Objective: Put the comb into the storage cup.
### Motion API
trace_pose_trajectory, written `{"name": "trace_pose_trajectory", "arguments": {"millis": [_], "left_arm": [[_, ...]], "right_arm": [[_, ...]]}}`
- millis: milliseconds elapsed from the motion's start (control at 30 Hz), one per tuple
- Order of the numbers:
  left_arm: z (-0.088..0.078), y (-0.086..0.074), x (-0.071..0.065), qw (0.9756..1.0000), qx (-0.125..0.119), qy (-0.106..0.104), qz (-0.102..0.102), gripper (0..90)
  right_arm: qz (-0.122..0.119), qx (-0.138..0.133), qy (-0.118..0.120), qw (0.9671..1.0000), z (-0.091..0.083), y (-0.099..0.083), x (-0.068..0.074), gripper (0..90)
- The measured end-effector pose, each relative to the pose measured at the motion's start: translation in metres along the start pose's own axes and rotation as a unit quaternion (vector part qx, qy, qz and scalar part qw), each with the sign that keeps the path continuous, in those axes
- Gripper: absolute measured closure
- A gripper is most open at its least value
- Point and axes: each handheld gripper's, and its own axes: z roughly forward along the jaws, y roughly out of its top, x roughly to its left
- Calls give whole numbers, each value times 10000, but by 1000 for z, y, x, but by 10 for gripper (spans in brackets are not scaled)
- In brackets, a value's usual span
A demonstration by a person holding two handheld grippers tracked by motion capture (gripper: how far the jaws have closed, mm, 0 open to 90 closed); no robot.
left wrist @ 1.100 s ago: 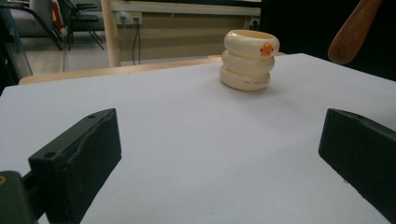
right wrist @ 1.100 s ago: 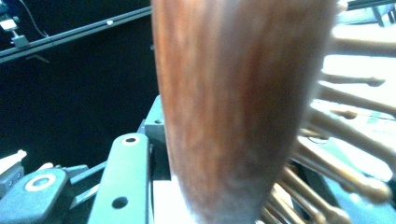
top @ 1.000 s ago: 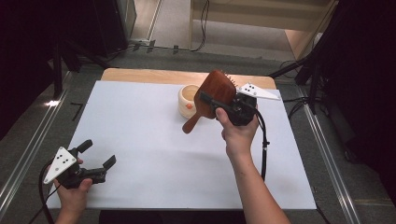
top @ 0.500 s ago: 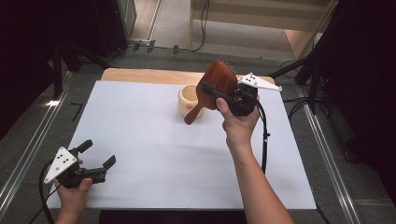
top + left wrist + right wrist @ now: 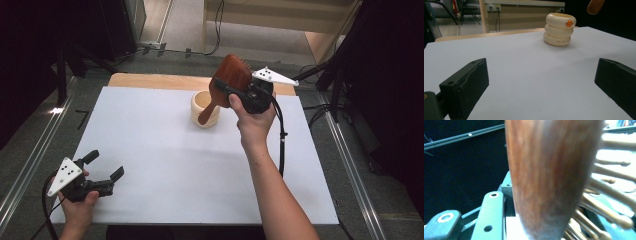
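Observation:
A brown wooden hairbrush (image 5: 227,82) hangs tilted in the air, its handle end pointing down at a cream ribbed cup (image 5: 204,109) at the back of the white table (image 5: 165,160). My right gripper (image 5: 227,91) is shut on the brush's head. In the right gripper view the wooden back (image 5: 549,175) stands close before the camera, with the wooden bristles (image 5: 609,190) at the right. My left gripper (image 5: 104,165) rests open at the table's front left corner, nothing between its jaws. In the left gripper view the cup (image 5: 560,29) stands far ahead, with the brush handle's tip (image 5: 595,5) above it.
A wooden strip (image 5: 150,80) runs along the table's far edge. Metal rails (image 5: 30,160) flank both sides. The right gripper's black cable (image 5: 281,140) hangs beside the forearm. Dark stands and cables lie on the floor beyond.
The right hand has lifted the hairbrush and carried it a little away from the cup, toward the far edge. The left gripper has stayed where it was.

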Motion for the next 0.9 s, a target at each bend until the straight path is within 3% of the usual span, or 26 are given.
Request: {"name": "trace_pose_trajectory", "arguments": {"millis": [900], "left_arm": [[1, -3, 0, 10000, 20, -3, -17, 0]], "right_arm": [[-116, -113, -313, 9994, 27, 29, -20, 540]]}}
